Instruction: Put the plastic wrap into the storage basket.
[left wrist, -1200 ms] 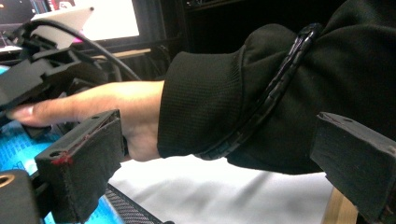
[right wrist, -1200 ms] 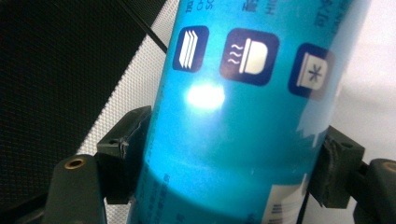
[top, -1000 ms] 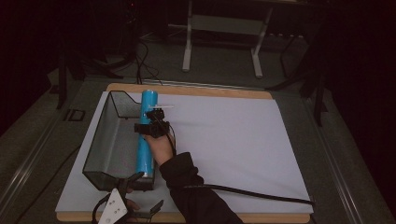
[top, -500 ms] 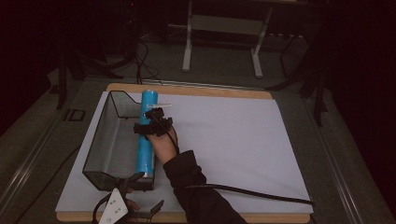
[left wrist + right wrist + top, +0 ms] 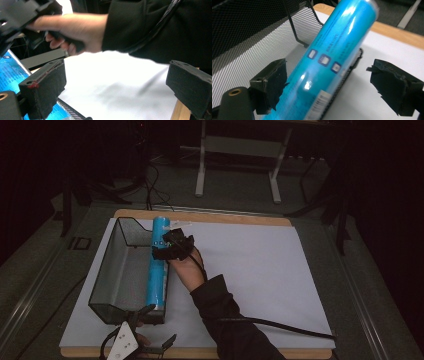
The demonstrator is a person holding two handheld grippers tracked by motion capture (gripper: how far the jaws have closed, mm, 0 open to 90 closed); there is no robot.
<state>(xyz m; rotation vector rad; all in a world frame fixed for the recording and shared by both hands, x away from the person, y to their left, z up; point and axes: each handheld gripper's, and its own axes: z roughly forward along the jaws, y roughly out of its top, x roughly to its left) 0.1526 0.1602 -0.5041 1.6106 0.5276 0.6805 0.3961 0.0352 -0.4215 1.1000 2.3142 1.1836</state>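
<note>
Black wire-mesh basket (image 5: 117,270) sits on the white sheet (image 5: 260,270) along the table's (image 5: 220,216) left side, open top, running front to back. Blue tube (image 5: 159,265) lies along the basket's right rim, long axis front to back, far end near the table's back edge, near end by the basket's front right corner; cannot tell if it rests on the rim or just inside it. Right claw (image 5: 167,245) is over the tube's far half, held by the person's right hand (image 5: 187,270), dark sleeve (image 5: 225,320) and cable (image 5: 280,326) trailing to the front right. In the right gripper view the right claw (image 5: 328,82) has jaws wide apart, left pad (image 5: 272,82) against or just beside the tube (image 5: 332,50), right pad (image 5: 394,85) clear of it over the white sheet (image 5: 372,62); mesh basket (image 5: 249,37) behind and left. Left claw (image 5: 150,340) is at the table's front edge, just in front of the basket's front right corner, grey plate (image 5: 122,345) on top. In the left gripper view the left claw (image 5: 117,92) is spread apart with nothing between the pads, white sheet (image 5: 112,92) beyond, tube (image 5: 10,72) and basket rim at lower left, right hand (image 5: 75,32) gripping its tool above.
</note>
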